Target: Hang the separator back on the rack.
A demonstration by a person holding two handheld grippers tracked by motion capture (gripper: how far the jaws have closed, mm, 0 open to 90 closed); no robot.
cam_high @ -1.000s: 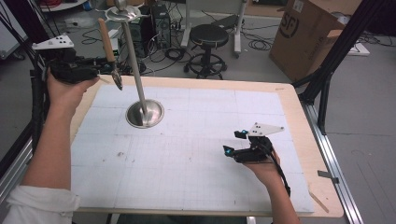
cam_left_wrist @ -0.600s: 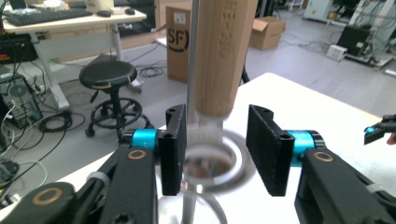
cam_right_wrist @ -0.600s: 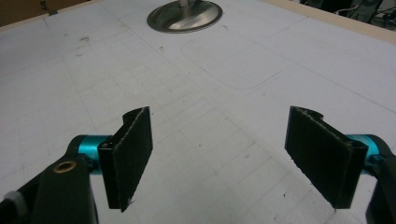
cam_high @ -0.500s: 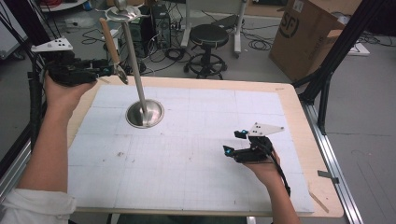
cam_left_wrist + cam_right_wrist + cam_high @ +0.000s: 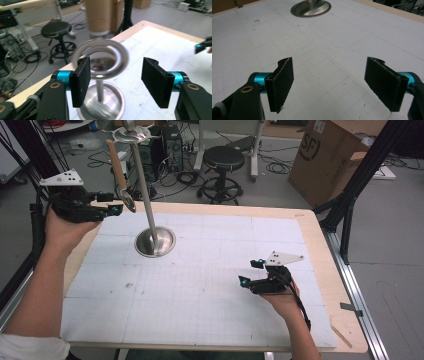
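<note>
The wooden-handled metal ladle hangs from the tall steel stand at the mat's ten o'clock. The left gripper, jaws just opened and clear of it, should back straight away without swinging it. The right gripper rests open and empty.

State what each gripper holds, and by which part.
Nothing held. The left gripper has just been opening its jaws around the wooden-handled metal utensil's round head; the right gripper stands open.
</note>
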